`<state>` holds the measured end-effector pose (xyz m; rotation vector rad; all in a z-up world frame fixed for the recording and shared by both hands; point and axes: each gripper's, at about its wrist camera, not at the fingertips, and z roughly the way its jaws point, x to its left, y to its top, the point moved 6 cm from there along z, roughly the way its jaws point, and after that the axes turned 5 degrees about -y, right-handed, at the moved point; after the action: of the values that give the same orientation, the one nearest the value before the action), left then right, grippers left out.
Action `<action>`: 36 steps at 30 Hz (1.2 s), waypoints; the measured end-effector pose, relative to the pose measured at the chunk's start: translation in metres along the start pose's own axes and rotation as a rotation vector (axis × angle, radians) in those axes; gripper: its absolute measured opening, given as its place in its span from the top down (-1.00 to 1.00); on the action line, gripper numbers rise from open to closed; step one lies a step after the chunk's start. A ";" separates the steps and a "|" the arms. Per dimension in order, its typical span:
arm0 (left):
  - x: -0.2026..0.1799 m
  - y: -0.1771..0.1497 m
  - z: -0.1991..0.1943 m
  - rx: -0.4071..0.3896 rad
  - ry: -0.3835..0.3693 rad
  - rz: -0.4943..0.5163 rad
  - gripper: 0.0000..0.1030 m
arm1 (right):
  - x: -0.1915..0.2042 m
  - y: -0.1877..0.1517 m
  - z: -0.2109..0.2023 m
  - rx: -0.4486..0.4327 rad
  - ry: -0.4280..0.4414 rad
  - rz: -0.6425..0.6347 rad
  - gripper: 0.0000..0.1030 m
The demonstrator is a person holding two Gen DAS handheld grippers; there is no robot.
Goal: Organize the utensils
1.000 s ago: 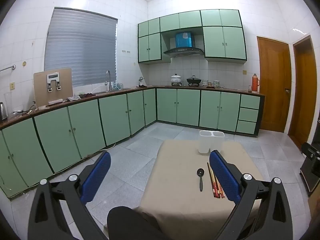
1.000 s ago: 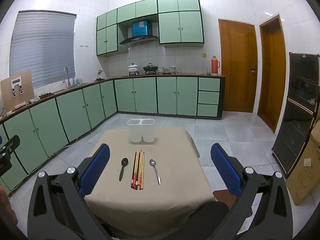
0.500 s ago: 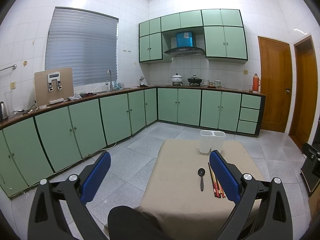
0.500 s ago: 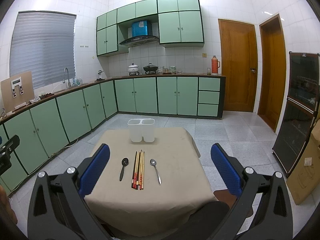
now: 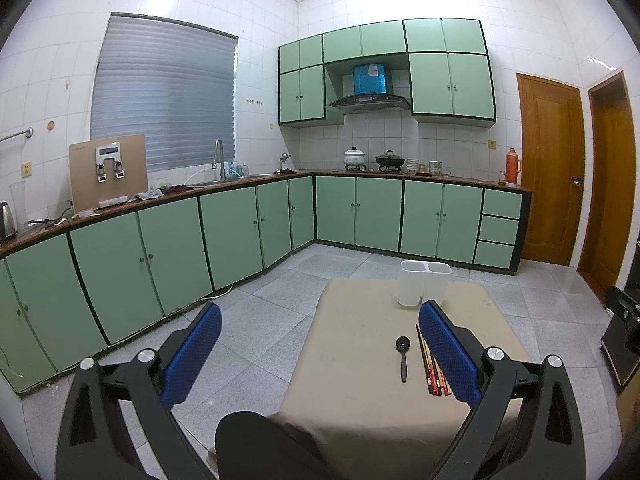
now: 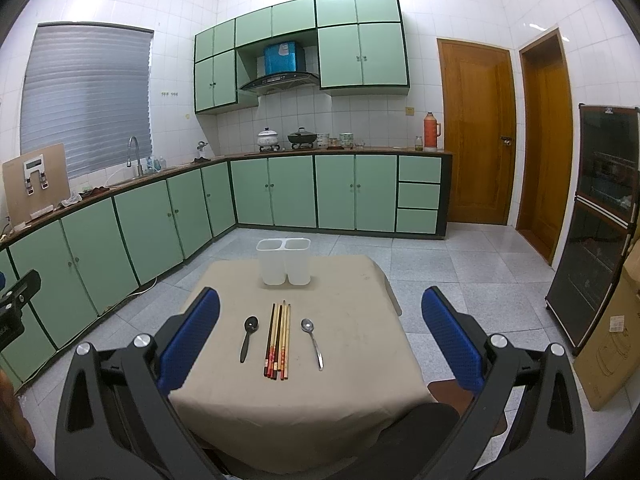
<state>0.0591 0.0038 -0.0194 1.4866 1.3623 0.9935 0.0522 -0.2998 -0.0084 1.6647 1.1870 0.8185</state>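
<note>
Nearest the cameras, the left gripper (image 5: 320,350) and the right gripper (image 6: 320,334) are both held above the near edge of a small table (image 6: 352,360) draped in a beige cloth, each with its blue-padded jaws spread wide apart and nothing between them. The left gripper is offset toward the table's left edge, so that mostly floor lies between its fingers; the right gripper frames the table squarely.

On the cloth, toward the near edge, three groups of utensils lie in a row, handles pointing to the near edge. A black spoon (image 6: 249,337) lies toward the left edge; a bundle of chopsticks (image 6: 278,338), dark, red and pale wood, lies side by side at the middle; a metal spoon (image 6: 313,341) lies toward the right edge. The groups are apart from one another.

At the far edge, centred, stands a white two-compartment utensil holder (image 6: 284,261), upright, its openings showing no contents.

Beyond the table, green base cabinets (image 6: 312,192) run along two walls under a dark countertop.
</note>
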 end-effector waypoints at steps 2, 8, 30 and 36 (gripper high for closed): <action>0.000 0.000 0.000 0.000 0.000 0.000 -0.88 | 0.003 0.000 -0.004 -0.001 0.001 0.000 -0.90; 0.001 0.000 0.000 0.002 0.000 -0.002 -0.88 | 0.006 0.003 -0.005 -0.006 -0.002 0.001 -0.90; 0.000 0.000 0.001 -0.001 0.001 -0.004 -0.88 | 0.006 0.004 -0.007 -0.008 -0.001 0.002 -0.90; -0.001 -0.001 0.002 0.000 0.001 -0.003 -0.88 | 0.006 0.004 -0.007 -0.008 -0.001 0.002 -0.90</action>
<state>0.0605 0.0029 -0.0206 1.4840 1.3652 0.9928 0.0493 -0.2922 -0.0017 1.6602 1.1800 0.8229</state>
